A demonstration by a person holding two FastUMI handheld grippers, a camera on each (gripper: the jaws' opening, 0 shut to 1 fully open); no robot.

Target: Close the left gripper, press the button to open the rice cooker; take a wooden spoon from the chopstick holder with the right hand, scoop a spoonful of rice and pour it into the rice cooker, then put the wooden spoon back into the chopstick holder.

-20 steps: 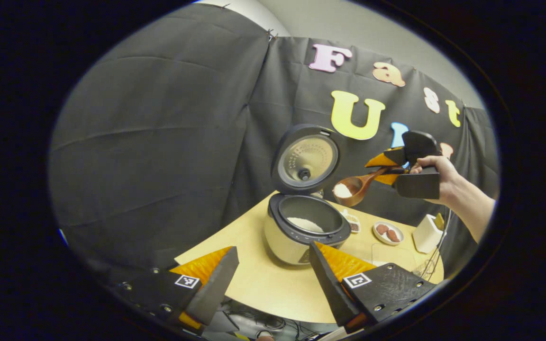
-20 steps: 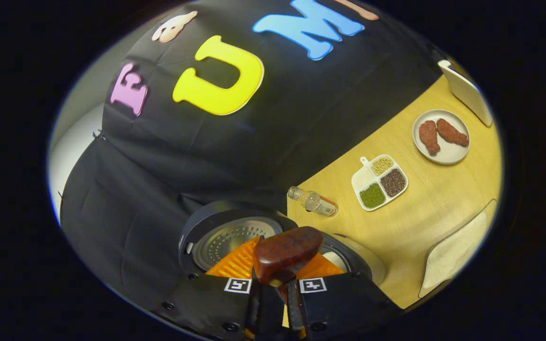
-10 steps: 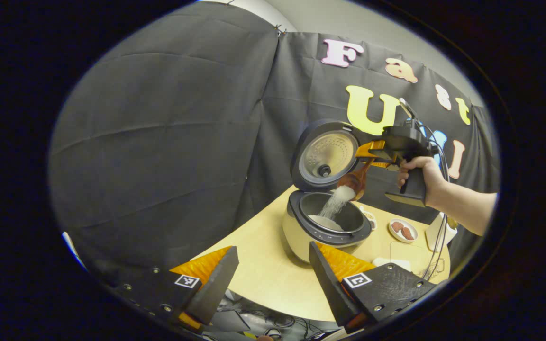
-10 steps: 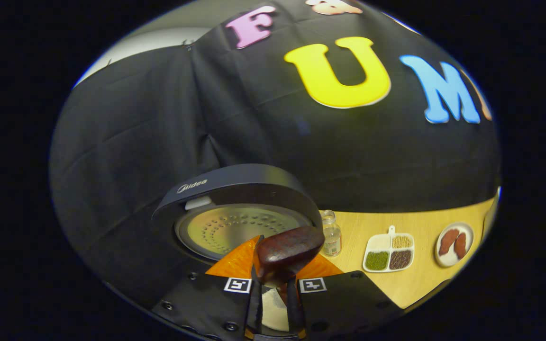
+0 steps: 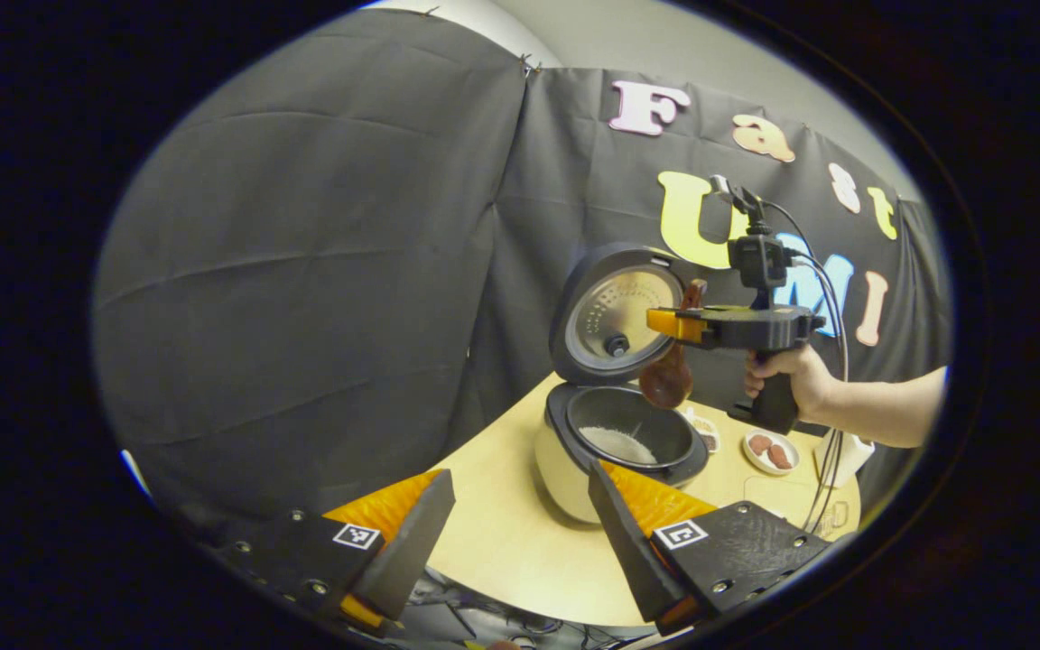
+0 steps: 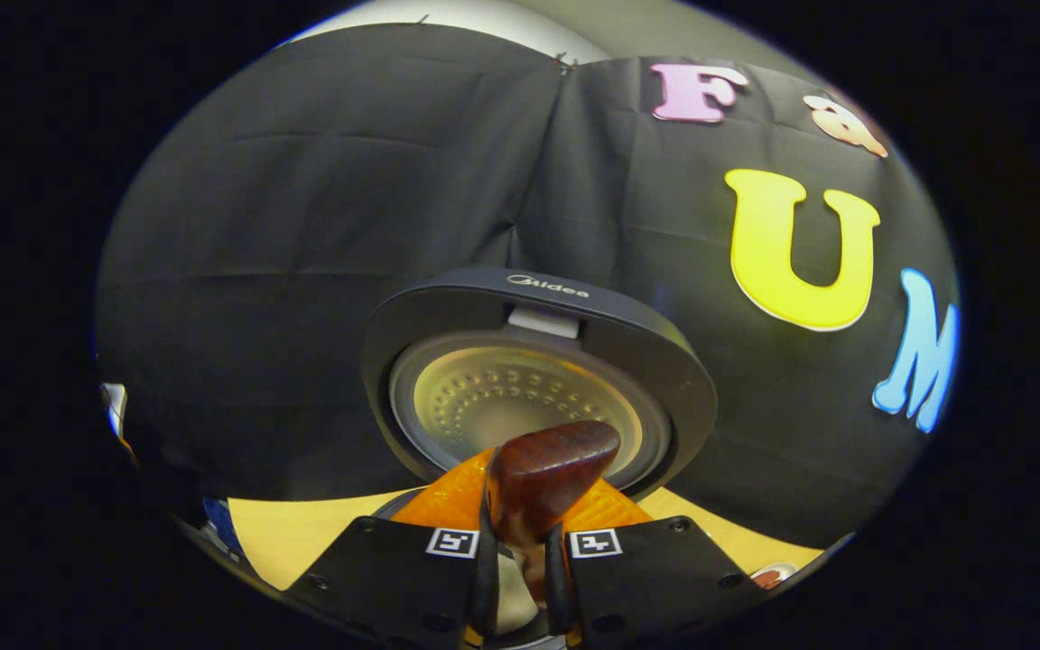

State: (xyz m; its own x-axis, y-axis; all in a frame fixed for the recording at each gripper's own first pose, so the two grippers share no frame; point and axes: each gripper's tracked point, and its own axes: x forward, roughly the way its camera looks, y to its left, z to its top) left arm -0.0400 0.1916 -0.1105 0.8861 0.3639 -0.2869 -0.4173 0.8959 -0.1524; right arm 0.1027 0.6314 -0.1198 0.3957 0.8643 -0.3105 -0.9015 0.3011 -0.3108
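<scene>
In the left gripper view, the wooden spoon point(image 5: 669, 366) is seen gripped by the right gripper point(image 5: 664, 322), which is held by a hand point(image 5: 786, 375) above the open rice cooker point(image 5: 615, 447). The spoon's long axis runs close to vertical, with the handle end up beside the raised lid point(image 5: 615, 311) and the bowl hanging down over the inner pot; the bowl's back is turned toward the camera. White rice point(image 5: 617, 444) is seen lying in the bottom of the pot. The cooker stands on the bench point(image 5: 506, 542), with a small plate point(image 5: 768, 451) just beyond it. The left gripper point(image 5: 520, 519) is held low before the bench, its jaws spread apart with nothing between them.

In the right gripper view, the jaws of the right gripper point(image 6: 517, 533) are clenched on the spoon handle point(image 6: 547, 474), whose blunt end points up and slightly rightward toward the lid's perforated inner plate point(image 6: 515, 402)
</scene>
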